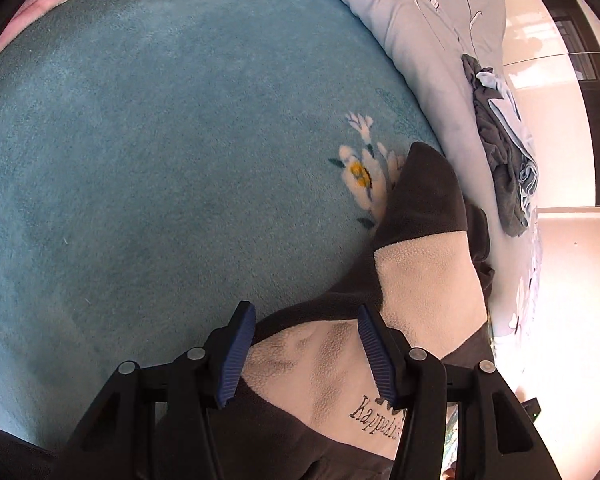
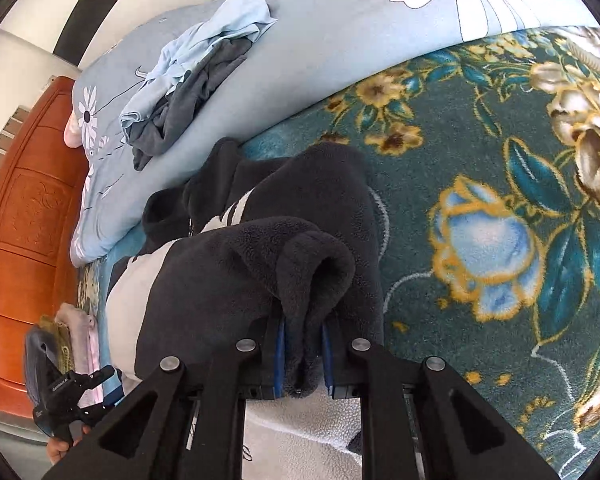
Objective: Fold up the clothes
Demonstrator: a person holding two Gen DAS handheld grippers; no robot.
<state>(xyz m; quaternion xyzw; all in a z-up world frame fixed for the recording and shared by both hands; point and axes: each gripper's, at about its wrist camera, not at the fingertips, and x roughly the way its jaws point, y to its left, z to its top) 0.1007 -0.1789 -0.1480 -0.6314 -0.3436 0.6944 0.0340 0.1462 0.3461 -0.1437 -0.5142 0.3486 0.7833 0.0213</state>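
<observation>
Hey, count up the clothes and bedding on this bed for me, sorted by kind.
Fleece jackets, dark grey and cream: 1, the fleece jacket, pinched by the right tongs, with the left tongs open over it.
Loose clothes in the pile: 2, a light blue garment and a dark grey garment.
Floral blankets: 1, the teal blanket.
Flower-print quilts: 1, the pale blue quilt.
Total: 5

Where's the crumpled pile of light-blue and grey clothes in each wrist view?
Left wrist: crumpled pile of light-blue and grey clothes at right, on the pale-blue floral quilt.
Right wrist: the pile at upper left, on the same quilt.
Shared landmark: dark-grey and cream fleece garment lying just below the quilt's edge.
</observation>
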